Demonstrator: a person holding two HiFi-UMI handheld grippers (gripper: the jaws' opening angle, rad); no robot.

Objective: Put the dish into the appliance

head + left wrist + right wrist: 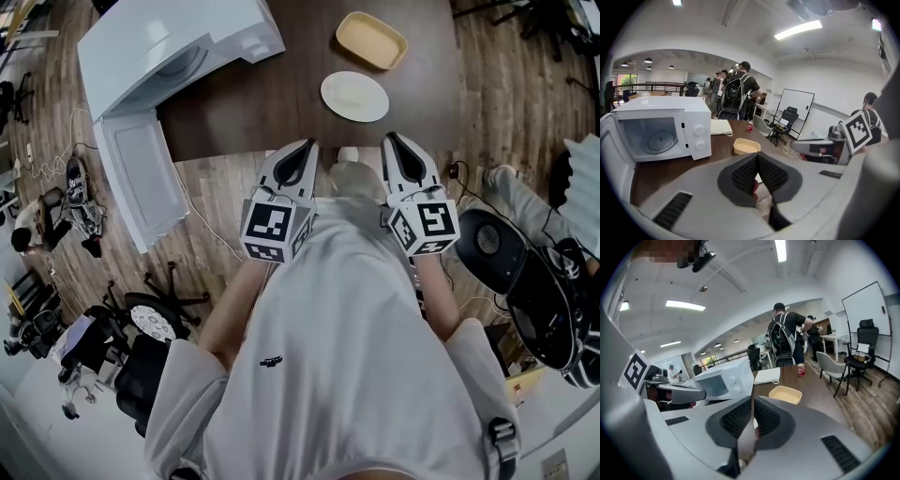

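Left gripper [303, 150] & right gripper [394, 143]: fingers clenched, empty, at near desk [272, 108] edge. White plate [354, 96] just beyond, tan dish [371, 39] farther; microwave [178, 47] far left, door open.

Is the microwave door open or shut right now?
Open. The microwave door is swung out beyond the table; its turntable shows.

Dark wood surface [272, 117] with a white microwave [178, 47] on it, door hanging open. Right of the microwave are a white plate [354, 96] and a tan dish [371, 39]. A folded cloth [722, 126] and a red can [750, 125] sit beyond the microwave.
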